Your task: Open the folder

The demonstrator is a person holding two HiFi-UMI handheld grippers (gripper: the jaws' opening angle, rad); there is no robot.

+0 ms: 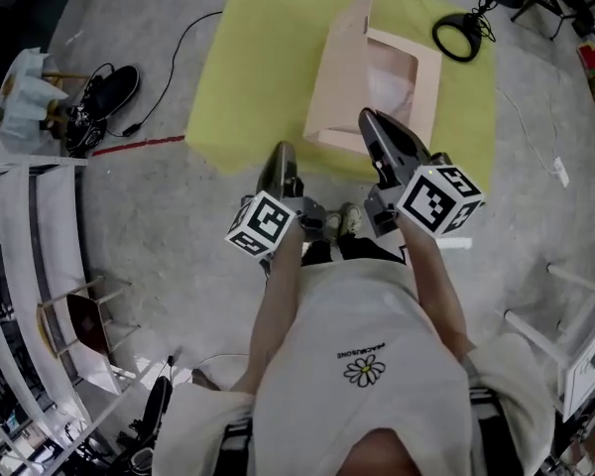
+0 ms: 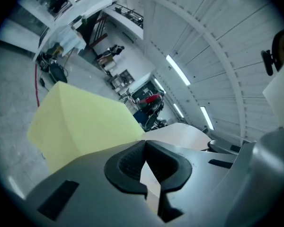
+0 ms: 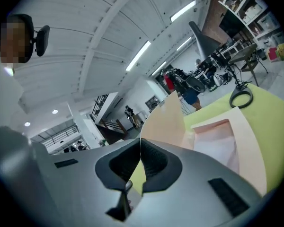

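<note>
- Far left, a black shoe (image 1: 109,92) sits on the grey floor. A thin red line (image 1: 139,145) runs just beside it.
- Next comes a big yellow mat (image 1: 263,48), lying flat on the floor.
- The left gripper (image 1: 282,152) reaches over the near edge of the mat, just left of the folder. Its two jaws are pressed together at the tips. Nothing is caught between them.
- The folder (image 1: 337,77) lies on the mat, about in the middle. It is a pale pink-tan colour. Its cover stands up and leans to the left, so the folder is partly open. The flat part has a window (image 1: 392,77) with something pale inside.
- The right gripper (image 1: 369,119) is over the near part of the folder, close to the bottom of the raised cover. Its jaws are together at the tips too. In the right gripper view the edge of the cover rises just past the tips. I cannot tell if they touch it.
- Far right, a black ring (image 1: 439,40) lies on the back corner of the mat, well away from both grippers.
</note>
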